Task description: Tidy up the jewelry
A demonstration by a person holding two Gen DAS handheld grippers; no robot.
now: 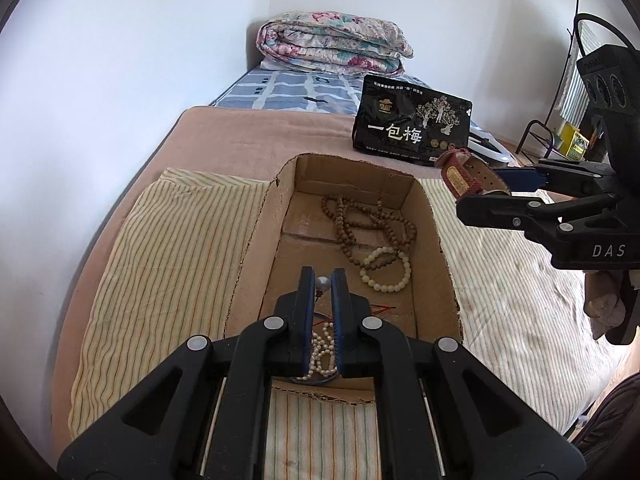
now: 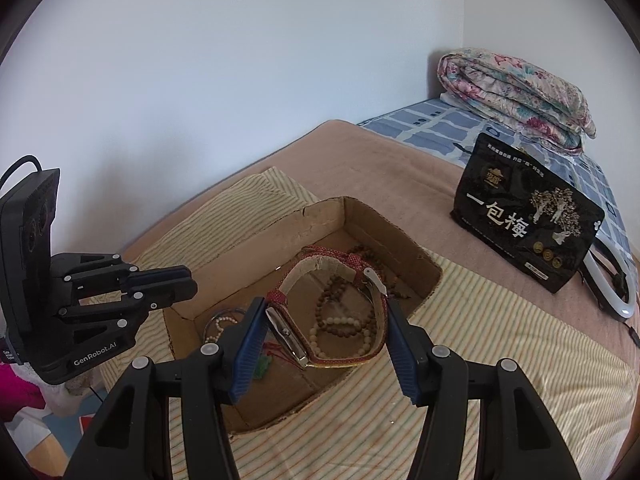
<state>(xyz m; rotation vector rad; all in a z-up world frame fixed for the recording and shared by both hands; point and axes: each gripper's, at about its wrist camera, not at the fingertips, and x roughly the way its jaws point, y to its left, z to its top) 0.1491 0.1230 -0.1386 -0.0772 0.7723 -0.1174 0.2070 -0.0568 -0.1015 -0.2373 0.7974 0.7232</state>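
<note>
Now watch [image 2: 328,312] clamped in right gripper [image 2: 326,332], above cardboard box [image 2: 256,240]

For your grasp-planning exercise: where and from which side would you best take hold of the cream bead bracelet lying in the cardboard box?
Pinch one side of the cream bead bracelet from straight above, probably its near arc: it lies flat on the cardboard box floor, and the brown bead necklace overlaps its far arc.

Bed [image 1: 224,136] under a tan blanket. On top: striped cloth [image 1: 168,256] bearing 1 open cardboard box [image 1: 256,236], 1 black pouch [image 1: 412,124] standing behind, folded floral quilt [image 1: 336,42] at the far end.
</note>
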